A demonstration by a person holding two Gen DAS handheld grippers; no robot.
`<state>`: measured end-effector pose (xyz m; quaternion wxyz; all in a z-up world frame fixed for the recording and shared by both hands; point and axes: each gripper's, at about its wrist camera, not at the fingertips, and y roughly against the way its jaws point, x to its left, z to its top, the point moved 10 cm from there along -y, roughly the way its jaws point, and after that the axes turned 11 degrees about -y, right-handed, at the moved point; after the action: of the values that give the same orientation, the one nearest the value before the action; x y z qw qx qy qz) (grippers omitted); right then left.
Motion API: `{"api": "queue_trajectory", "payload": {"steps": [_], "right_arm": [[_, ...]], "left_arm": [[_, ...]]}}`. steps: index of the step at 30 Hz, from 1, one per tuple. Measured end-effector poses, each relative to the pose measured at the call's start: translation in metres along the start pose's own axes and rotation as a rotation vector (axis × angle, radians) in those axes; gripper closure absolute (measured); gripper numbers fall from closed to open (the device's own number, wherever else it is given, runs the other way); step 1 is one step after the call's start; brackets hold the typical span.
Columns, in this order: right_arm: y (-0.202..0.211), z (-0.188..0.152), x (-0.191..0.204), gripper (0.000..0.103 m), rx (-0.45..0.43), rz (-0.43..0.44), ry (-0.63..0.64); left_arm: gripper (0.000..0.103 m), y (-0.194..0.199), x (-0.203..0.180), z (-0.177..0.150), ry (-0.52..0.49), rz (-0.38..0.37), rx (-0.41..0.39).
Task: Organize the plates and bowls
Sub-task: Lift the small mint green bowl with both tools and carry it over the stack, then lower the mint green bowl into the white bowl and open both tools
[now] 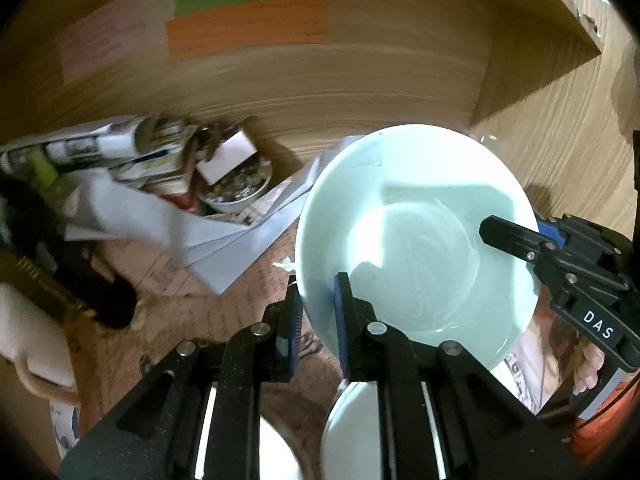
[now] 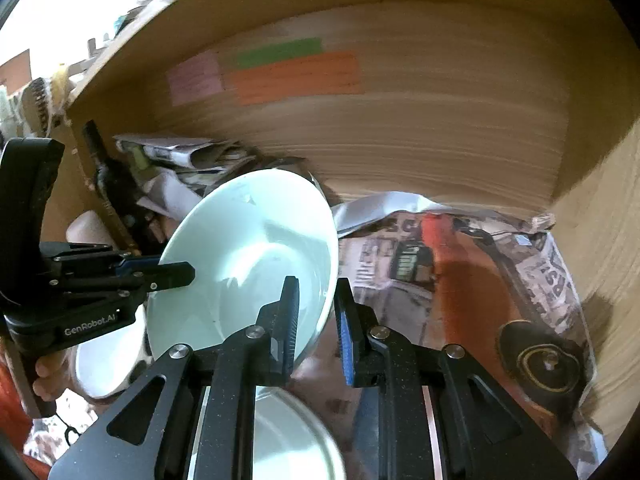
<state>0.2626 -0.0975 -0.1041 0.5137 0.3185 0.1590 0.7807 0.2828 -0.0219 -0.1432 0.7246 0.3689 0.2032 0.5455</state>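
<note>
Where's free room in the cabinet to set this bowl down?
Freest: the newspaper lining on the right, between the bowl and the right wall, though a dark round object sits near the front. Crowded: the left, with paper clutter, a tin and a dark bottle.

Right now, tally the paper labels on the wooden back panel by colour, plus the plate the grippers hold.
Pink label: 1
Green label: 1
Orange label: 1
Pale green plate: 1
Total: 4
</note>
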Motion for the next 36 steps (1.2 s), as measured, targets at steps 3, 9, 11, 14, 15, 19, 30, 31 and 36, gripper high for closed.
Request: {"api": "queue_trajectory", "payload": {"steps": [3,9,11,14,15,19,30,31,36], "right_arm": [[0.002,-0.007,0.015,0.087,0.006,0.024,0.015],[0.005,-0.022,0.041,0.087,0.017,0.058,0.032],[0.006,-0.026,0.049,0.087,0.02,0.068,0.04],[0.006,-0.034,0.062,0.087,0.031,0.081,0.062],[0.006,-0.036,0.068,0.087,0.035,0.09,0.066],[0.004,-0.046,0.084,0.087,0.049,0.119,0.084],[-0.013,-0.074,0.126,0.087,0.116,0.186,0.127],[-0.015,-0.077,0.13,0.087,0.123,0.191,0.133],[-0.024,-0.089,0.144,0.087,0.158,0.207,0.155]], "left_arm": [[0.089,0.01,0.009,-0.011,0.012,0.013,-0.01],[0.089,0.031,0.023,-0.036,0.032,0.046,-0.022],[0.089,0.037,0.029,-0.045,0.044,0.053,-0.023],[0.089,0.045,0.034,-0.058,0.061,0.065,-0.028],[0.089,0.048,0.037,-0.062,0.066,0.07,-0.029],[0.089,0.057,0.046,-0.081,0.097,0.092,-0.03],[0.089,0.075,0.079,-0.128,0.174,0.153,-0.004],[0.089,0.076,0.082,-0.131,0.178,0.158,-0.002],[0.089,0.08,0.093,-0.152,0.198,0.19,0.008]]}}
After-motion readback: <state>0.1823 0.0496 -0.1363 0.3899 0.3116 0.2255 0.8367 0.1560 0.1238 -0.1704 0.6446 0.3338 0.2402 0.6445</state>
